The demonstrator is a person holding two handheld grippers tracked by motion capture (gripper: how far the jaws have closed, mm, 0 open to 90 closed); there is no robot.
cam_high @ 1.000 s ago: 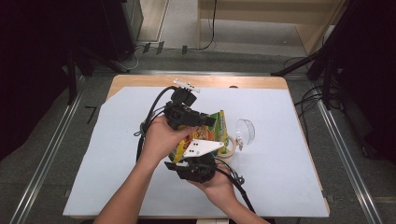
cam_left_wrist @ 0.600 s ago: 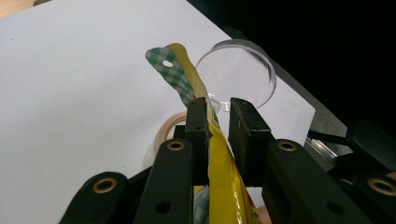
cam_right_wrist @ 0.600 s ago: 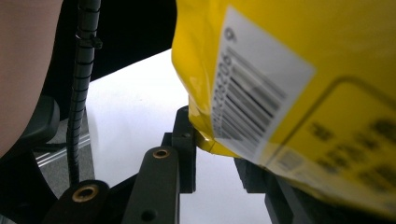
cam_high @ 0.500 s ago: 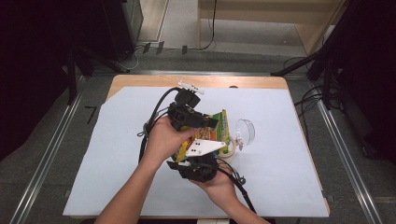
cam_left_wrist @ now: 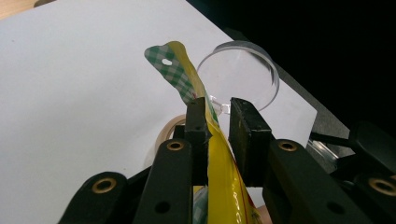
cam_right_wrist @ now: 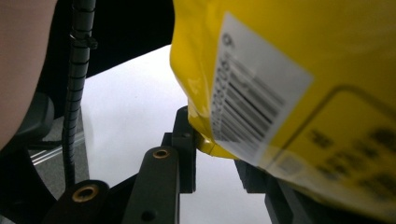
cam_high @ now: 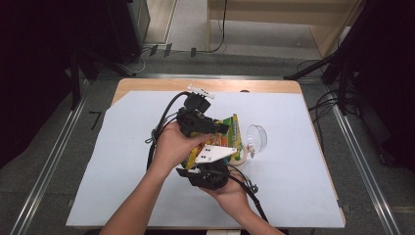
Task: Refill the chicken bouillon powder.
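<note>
High view: you look down from above on the table (cam_high: 293,196).
Gripper views: close up; both share the yellow bag (cam_left_wrist: 224,186).
</note>
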